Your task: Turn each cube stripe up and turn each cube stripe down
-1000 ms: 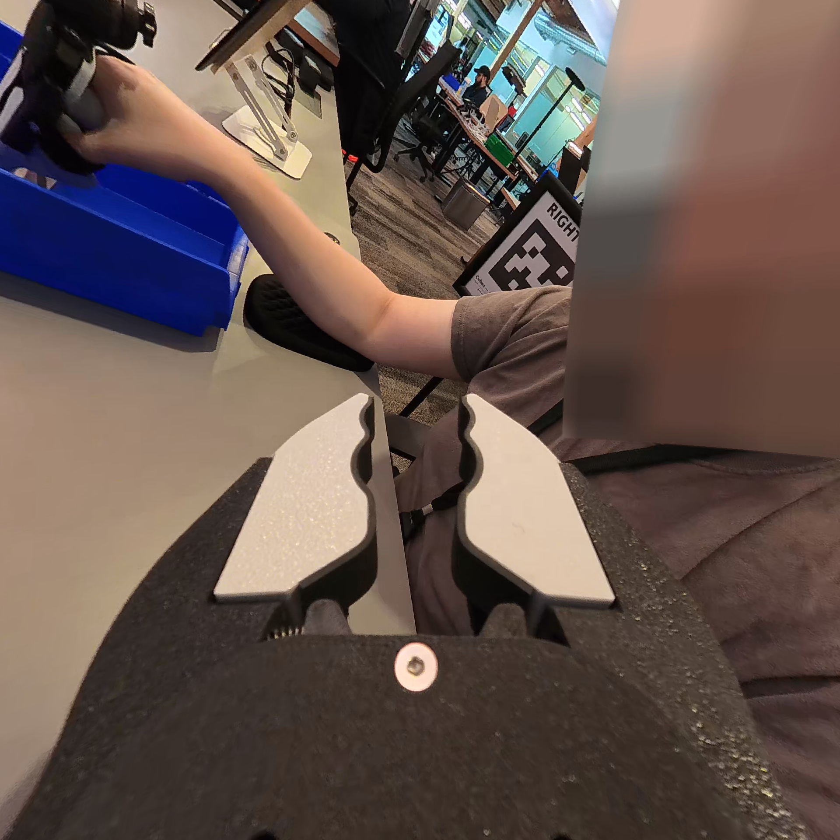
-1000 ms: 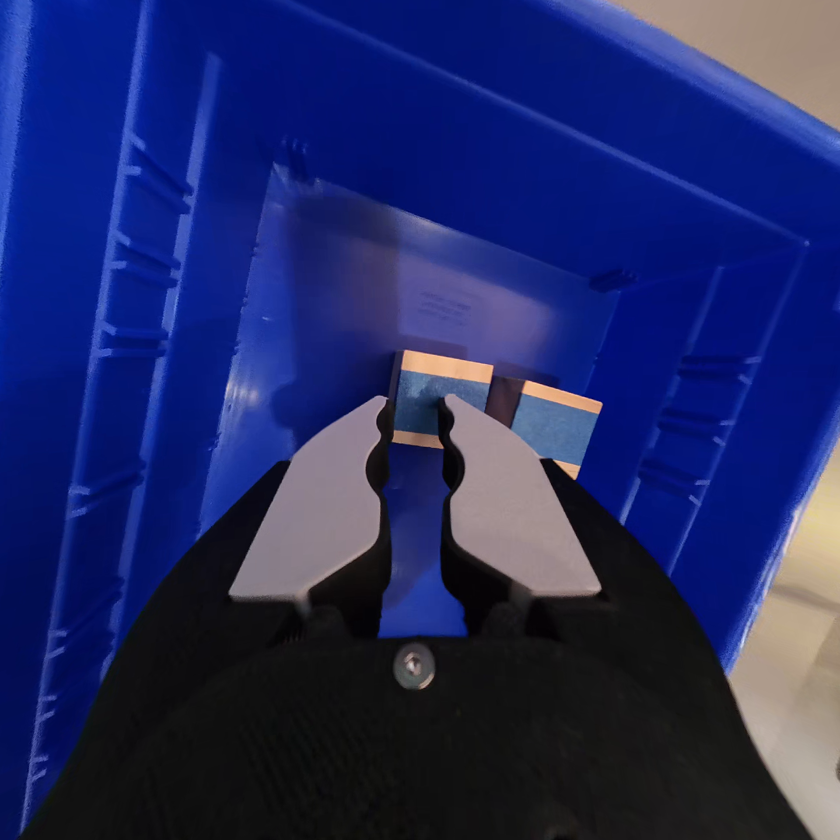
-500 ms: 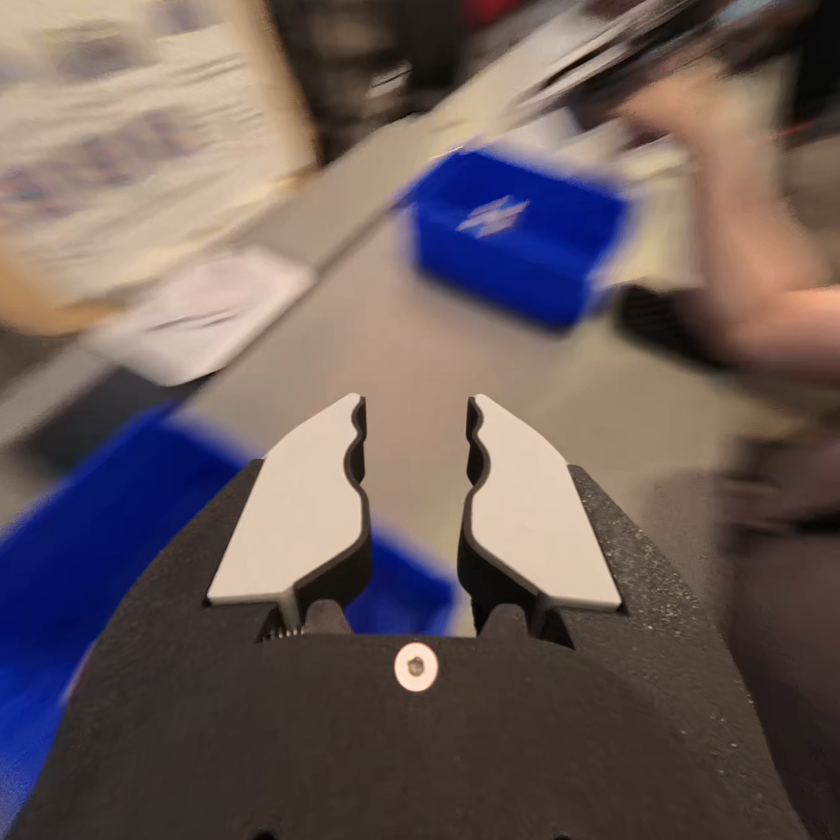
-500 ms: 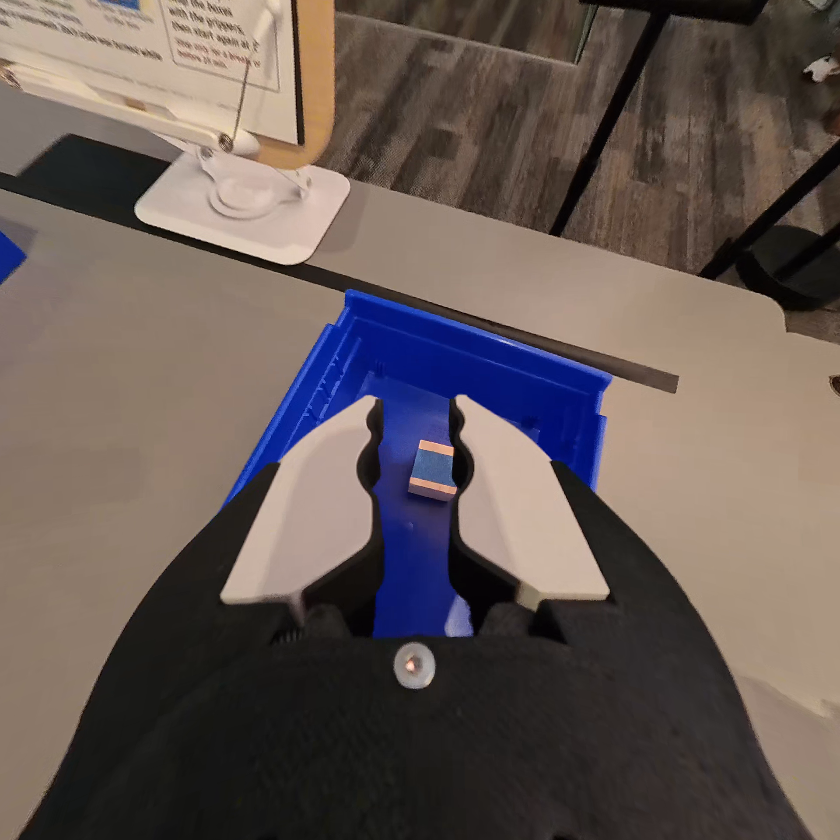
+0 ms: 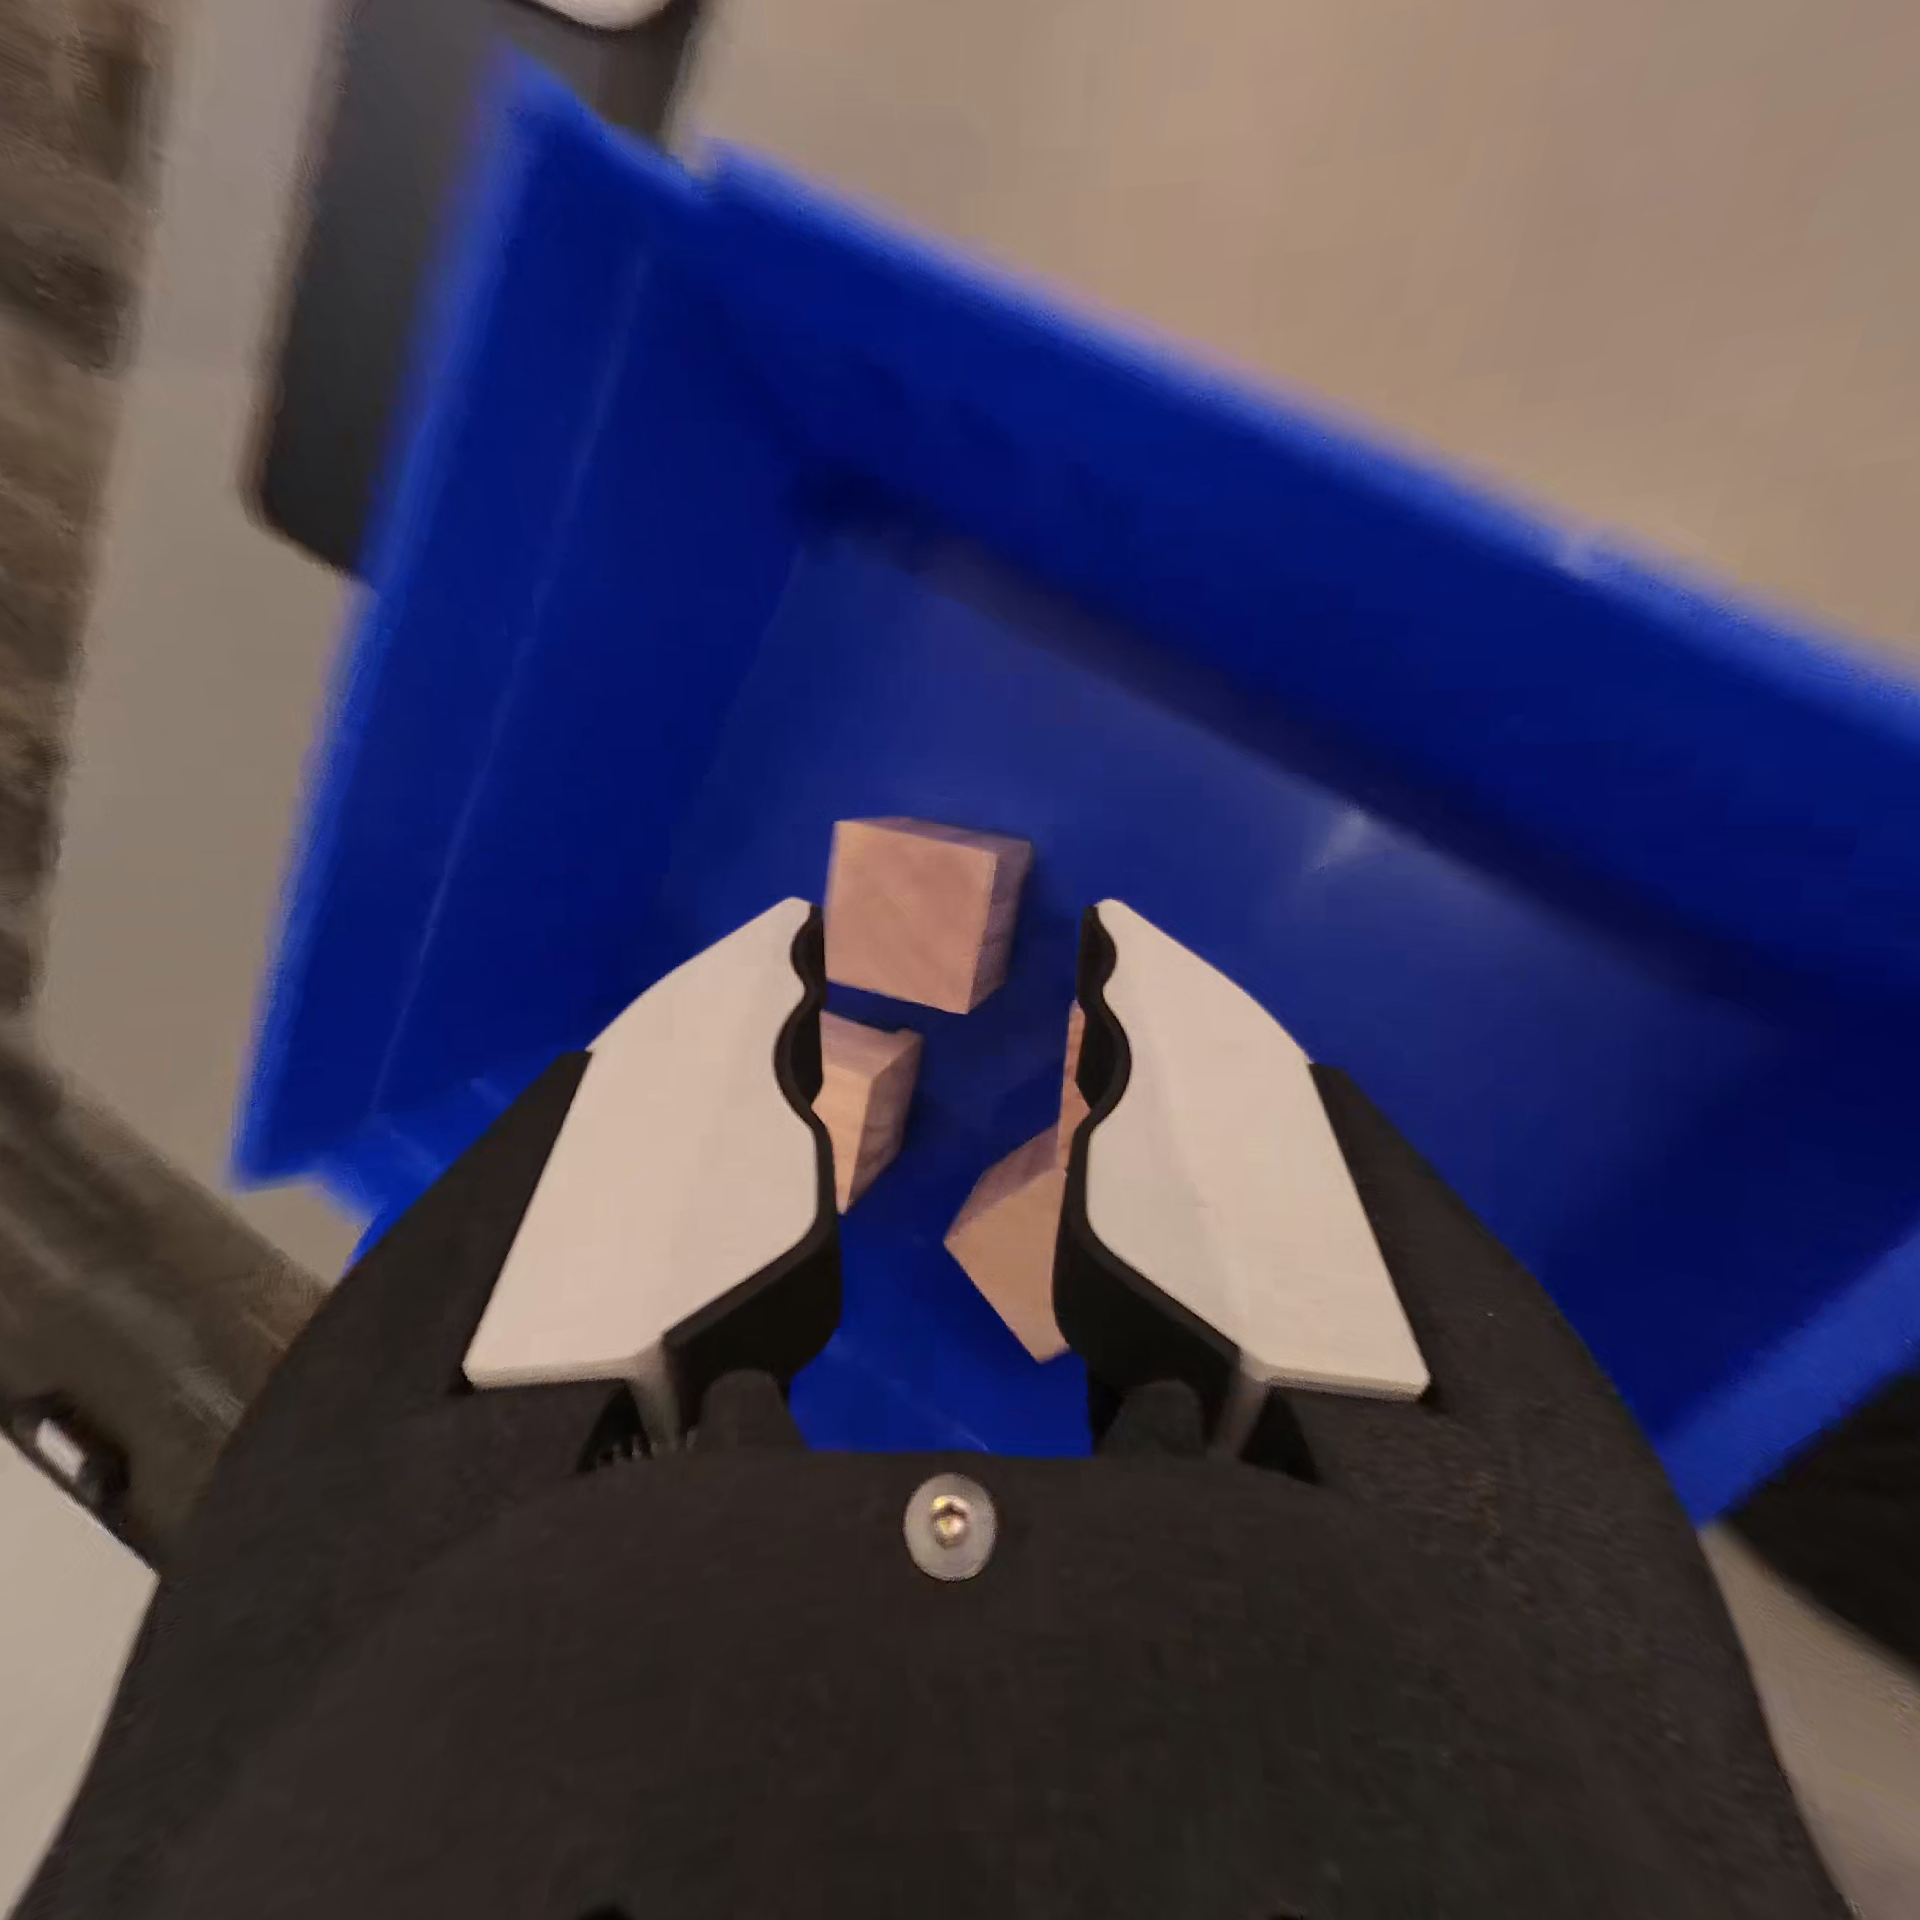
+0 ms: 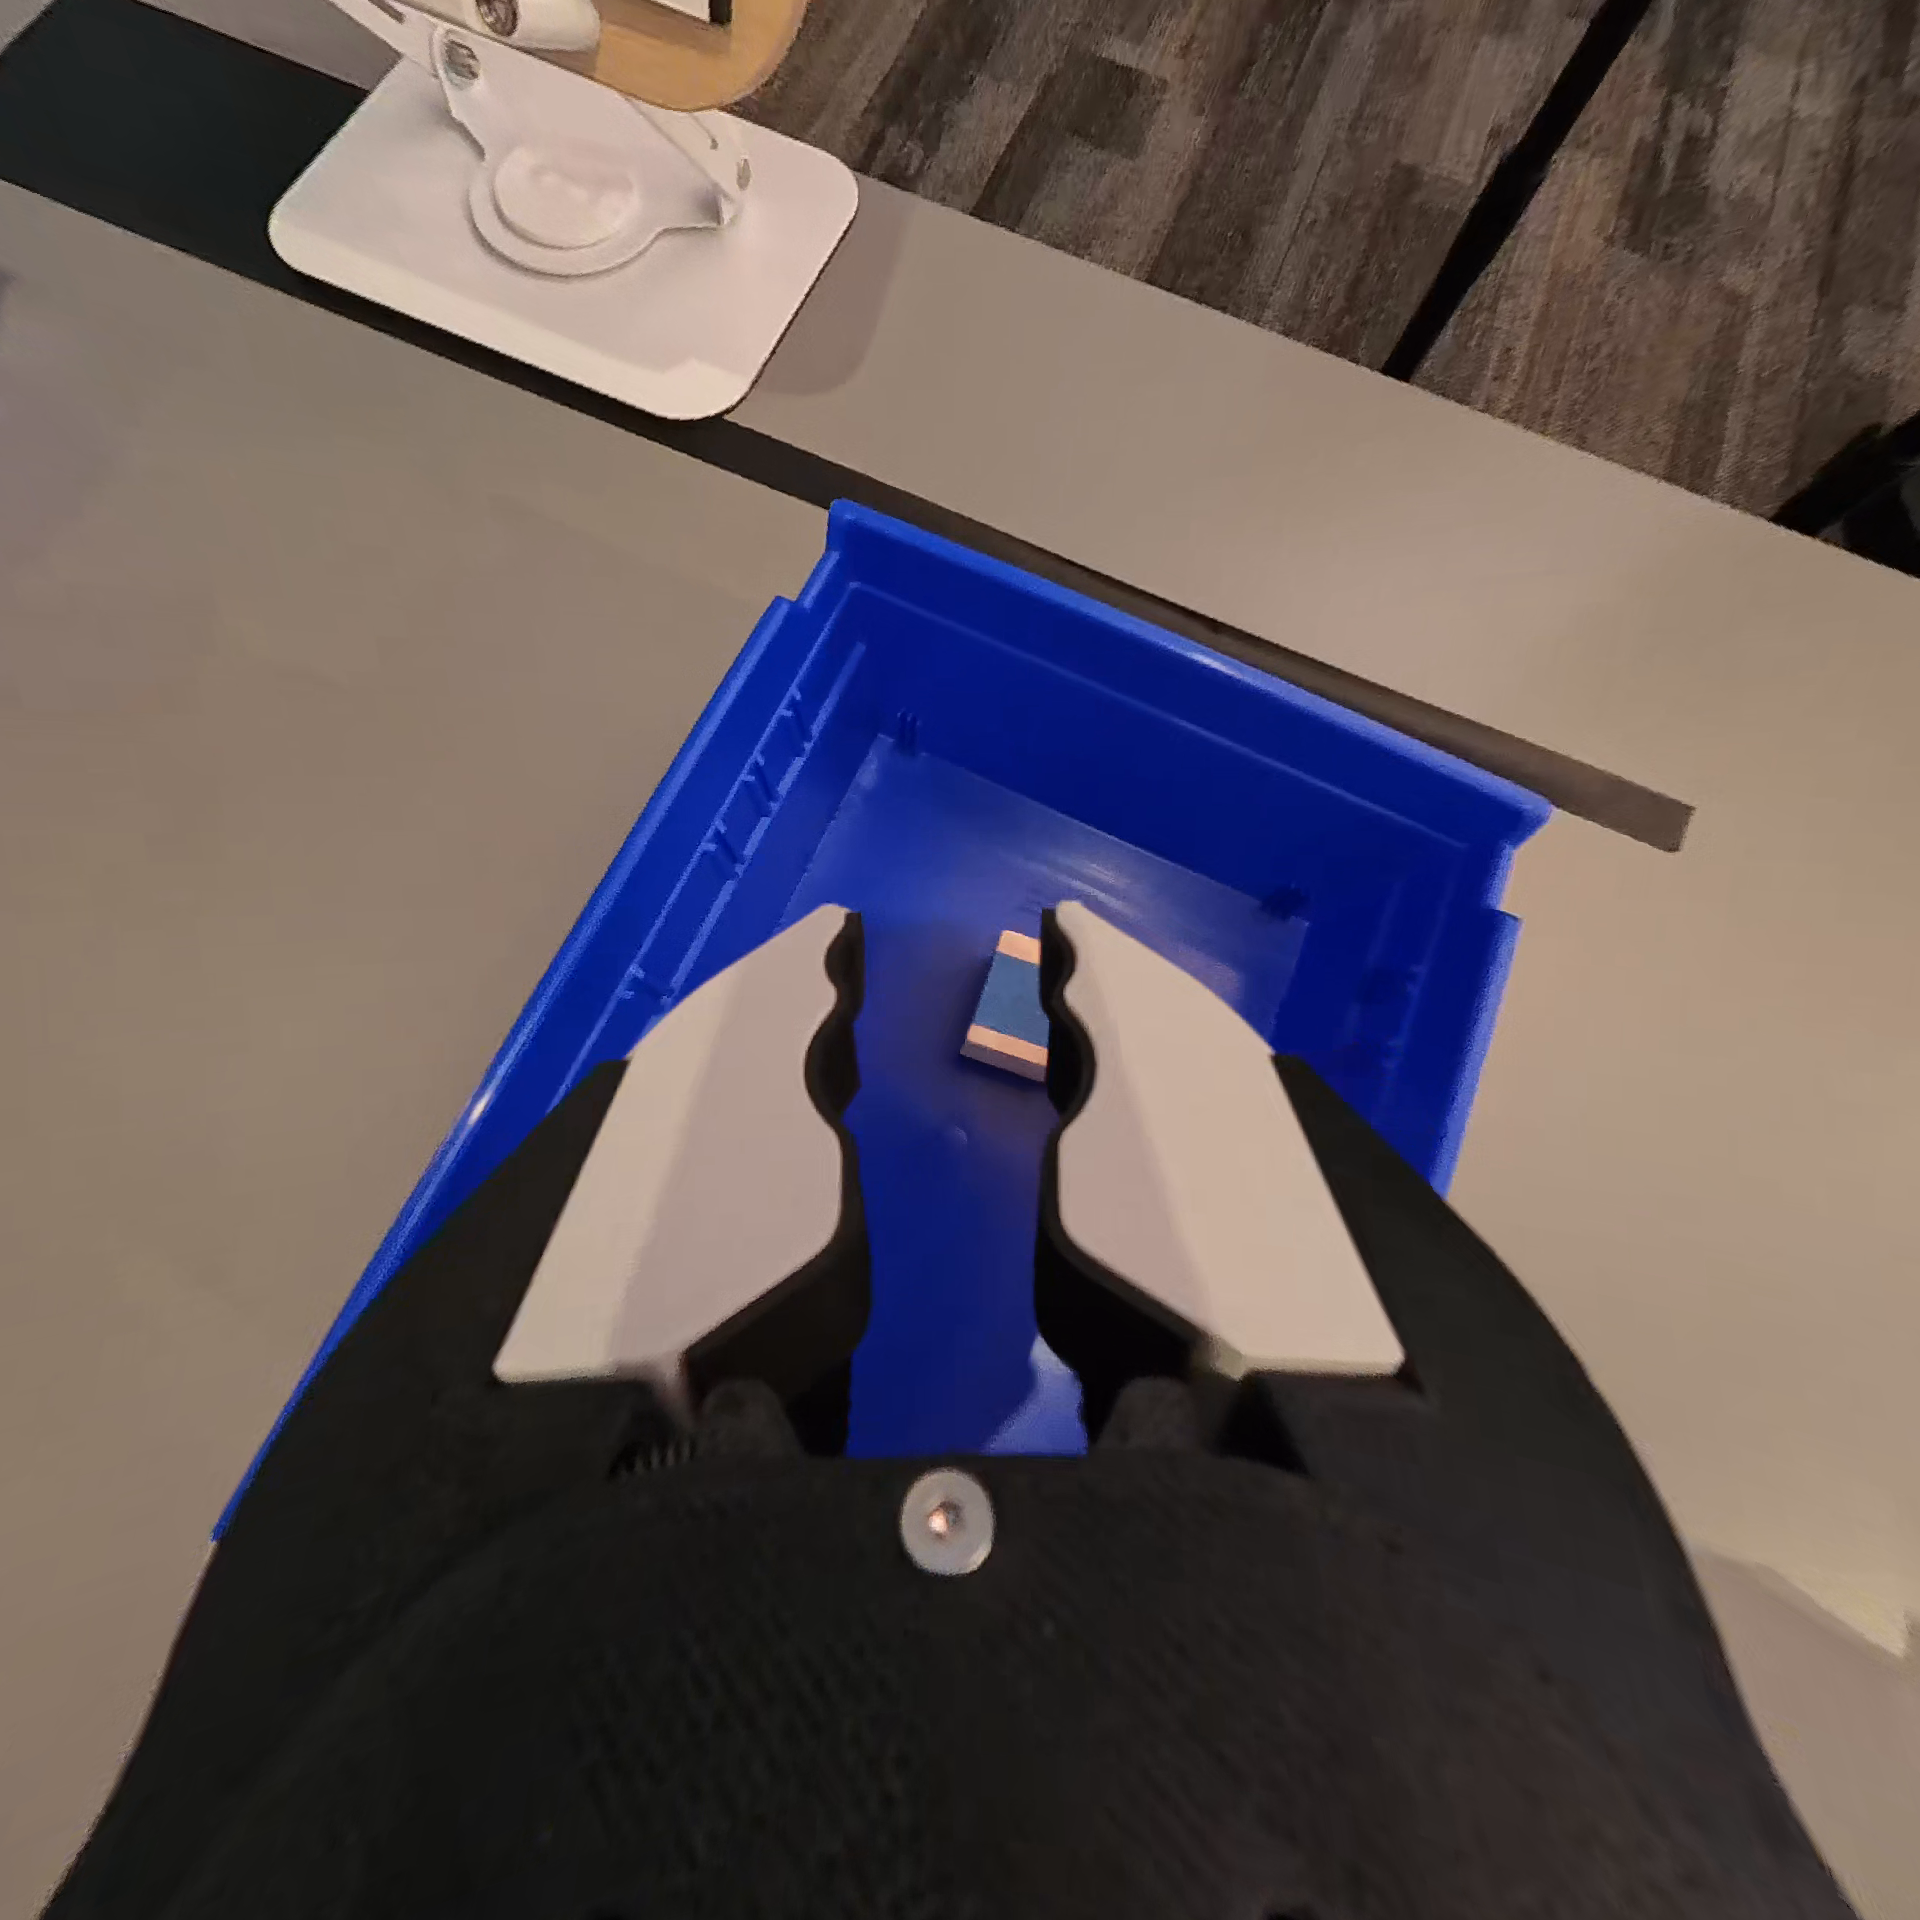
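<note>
Cubes of plain wood lie on the floor of a blue bin (image 5: 1351, 665) in the left wrist view, which is somewhat blurred. The far cube (image 5: 920, 914) sits just past the fingertips, its visible faces bare wood. A second cube (image 5: 868, 1107) is half hidden behind the left finger, and a third cube (image 5: 1013, 1236) is tilted corner-on and partly hidden behind the right finger. The left hand-held gripper (image 5: 948, 914) hangs over them with its jaws spread and nothing between them. The bin stands on a grey counter (image 5: 1351, 208).

In the right wrist view, a second blue bin (image 6: 1143, 717) rests on the grey counter (image 6: 312, 727), near its far edge. One striped cube (image 6: 1010, 1003) lies on the bin floor with its blue stripe facing up, partly hidden by the right finger. The right hand-held gripper (image 6: 948, 914) is well above the bin, jaws spread and empty. A white stand (image 6: 561, 239) sits on the counter beyond.
</note>
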Demonstrator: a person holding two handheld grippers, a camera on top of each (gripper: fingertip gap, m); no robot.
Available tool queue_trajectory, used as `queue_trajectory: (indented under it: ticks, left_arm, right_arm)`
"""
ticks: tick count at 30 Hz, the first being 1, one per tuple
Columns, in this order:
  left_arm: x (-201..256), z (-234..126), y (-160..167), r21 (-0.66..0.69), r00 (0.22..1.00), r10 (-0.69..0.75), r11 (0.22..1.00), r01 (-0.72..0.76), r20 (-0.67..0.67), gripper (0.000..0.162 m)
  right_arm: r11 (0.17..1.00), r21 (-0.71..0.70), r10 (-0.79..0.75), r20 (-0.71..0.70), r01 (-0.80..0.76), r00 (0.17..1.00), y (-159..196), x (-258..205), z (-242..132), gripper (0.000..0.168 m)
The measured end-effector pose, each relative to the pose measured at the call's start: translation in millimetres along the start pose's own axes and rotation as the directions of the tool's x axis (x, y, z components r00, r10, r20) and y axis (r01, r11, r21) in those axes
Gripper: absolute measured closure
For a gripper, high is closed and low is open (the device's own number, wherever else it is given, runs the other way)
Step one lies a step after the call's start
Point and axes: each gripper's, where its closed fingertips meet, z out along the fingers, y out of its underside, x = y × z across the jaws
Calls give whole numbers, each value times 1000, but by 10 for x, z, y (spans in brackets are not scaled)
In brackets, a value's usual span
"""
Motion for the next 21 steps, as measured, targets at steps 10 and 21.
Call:
queue_trajectory:
  ticks: [10,21]
  left_arm:
    - [-104,423,187,-147,996,45,988,-56,-74,111]
    - [-70,599,333,-253,984,-4,966,-43,-181,115]
  right_arm:
    - [999,-36,-19,19,20,1000,72,-13,71,132]
    - [991,-102,-79,22,81,997,153,-88,199,132]
